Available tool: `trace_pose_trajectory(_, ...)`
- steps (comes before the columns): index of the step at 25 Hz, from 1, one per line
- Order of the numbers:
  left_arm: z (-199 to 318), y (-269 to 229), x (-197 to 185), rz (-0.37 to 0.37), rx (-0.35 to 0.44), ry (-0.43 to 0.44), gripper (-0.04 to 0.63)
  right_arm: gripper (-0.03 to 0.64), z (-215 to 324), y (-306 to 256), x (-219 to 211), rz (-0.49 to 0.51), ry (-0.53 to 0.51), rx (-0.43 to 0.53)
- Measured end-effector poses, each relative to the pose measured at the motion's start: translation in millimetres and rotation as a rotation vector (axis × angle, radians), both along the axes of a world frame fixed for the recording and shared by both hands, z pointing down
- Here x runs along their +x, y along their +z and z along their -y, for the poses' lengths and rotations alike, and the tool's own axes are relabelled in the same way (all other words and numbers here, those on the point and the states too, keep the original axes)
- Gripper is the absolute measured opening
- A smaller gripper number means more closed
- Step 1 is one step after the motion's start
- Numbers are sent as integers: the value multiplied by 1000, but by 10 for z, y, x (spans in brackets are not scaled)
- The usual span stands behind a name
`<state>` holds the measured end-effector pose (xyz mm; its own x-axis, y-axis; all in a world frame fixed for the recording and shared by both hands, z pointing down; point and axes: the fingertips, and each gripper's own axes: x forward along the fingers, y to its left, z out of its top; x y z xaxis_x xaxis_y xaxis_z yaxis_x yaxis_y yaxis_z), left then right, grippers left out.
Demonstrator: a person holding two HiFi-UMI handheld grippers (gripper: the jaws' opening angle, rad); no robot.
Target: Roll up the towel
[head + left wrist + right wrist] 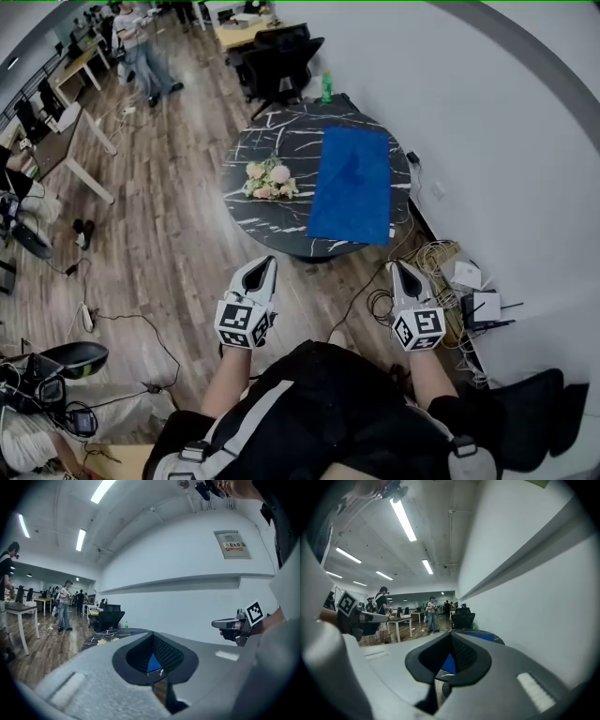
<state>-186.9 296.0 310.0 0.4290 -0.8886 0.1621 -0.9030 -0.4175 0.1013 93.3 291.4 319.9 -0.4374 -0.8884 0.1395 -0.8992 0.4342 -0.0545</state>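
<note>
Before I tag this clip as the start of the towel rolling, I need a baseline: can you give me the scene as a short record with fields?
towel: blue, spread flat and unrolled on the right side of the round dark table
flowers: small bunch on the table, left of the towel, apart from it
left tool: shut, empty, short of the table
right tool: shut, empty, short of the table
task progress: rolling not yet begun
</note>
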Motion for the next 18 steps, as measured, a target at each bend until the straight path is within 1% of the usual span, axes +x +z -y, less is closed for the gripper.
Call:
trace_pose_trajectory(2, 26, 39, 90, 10, -12, 29, 10, 12, 24, 26, 75, 7, -13, -1)
trace_pose_trajectory(4, 62, 67, 184, 12, -19, 56, 120, 105, 54, 57, 150, 23, -25, -8)
trace_pose_trajectory(5, 81, 70, 219, 9, -17, 61, 154, 140, 67, 66, 185, 26, -27, -8)
trace_pose_trajectory(7, 120, 61, 258, 5, -5, 56, 189, 193, 84, 63, 238, 21, -33, 2)
trace_pose_trajectory(8, 141, 58, 279, 7, 0, 54, 222, 215, 91, 53, 260, 17, -38, 11)
trace_pose_trajectory(9, 163, 59, 309, 11, 4, 55, 237, 229, 100, 45, 282, 13, -44, 19)
trace_pose_trajectory(11, 218, 81, 389, 22, 4, 61, 262, 247, 131, 46, 325, -1, -61, 30)
trace_pose_trajectory(14, 316, 143, 547, 33, -8, 71, 273, 249, 214, 95, 391, -30, -91, 33)
trace_pose_trajectory(17, 381, 194, 713, 38, -14, 78, 274, 249, 281, 146, 480, -36, -114, 23)
trace_pose_trajectory(18, 396, 212, 762, 42, -16, 79, 287, 249, 300, 153, 515, -37, -120, 20)
